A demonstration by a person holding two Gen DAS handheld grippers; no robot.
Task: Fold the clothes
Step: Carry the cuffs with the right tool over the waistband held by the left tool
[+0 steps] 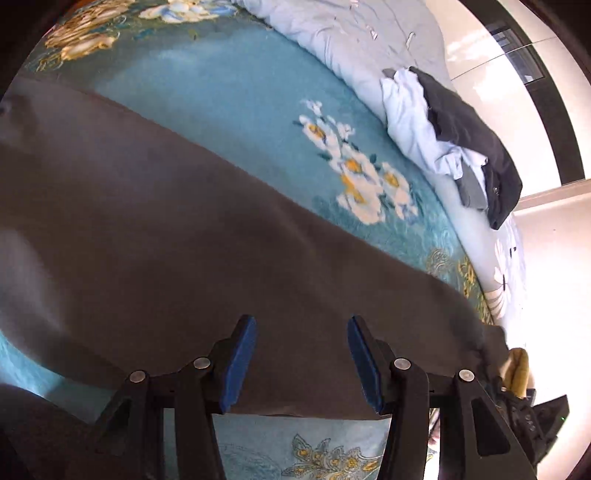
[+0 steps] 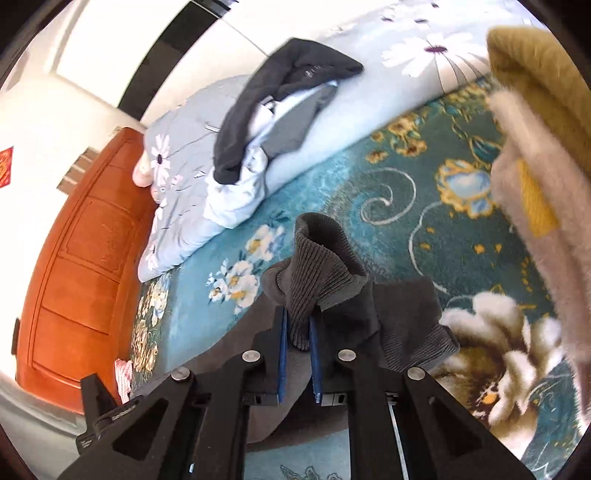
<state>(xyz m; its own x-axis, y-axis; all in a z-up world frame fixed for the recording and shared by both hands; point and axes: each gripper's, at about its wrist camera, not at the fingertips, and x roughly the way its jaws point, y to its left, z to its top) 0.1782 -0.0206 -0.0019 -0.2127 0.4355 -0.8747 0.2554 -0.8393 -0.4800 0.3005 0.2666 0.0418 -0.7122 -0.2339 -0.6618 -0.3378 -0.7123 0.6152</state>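
A dark grey garment lies spread flat across the teal floral blanket. My left gripper hovers open over its near edge, blue pads apart, holding nothing. In the right wrist view my right gripper is shut on the garment's ribbed cuff or hem, which sticks up bunched between the blue pads. The rest of the grey garment trails beneath and to the right.
A pile of dark and light-blue clothes lies on a pale floral quilt at the bed's far side; it also shows in the right wrist view. Mustard and beige folded clothes sit at right. An orange wooden door stands at left.
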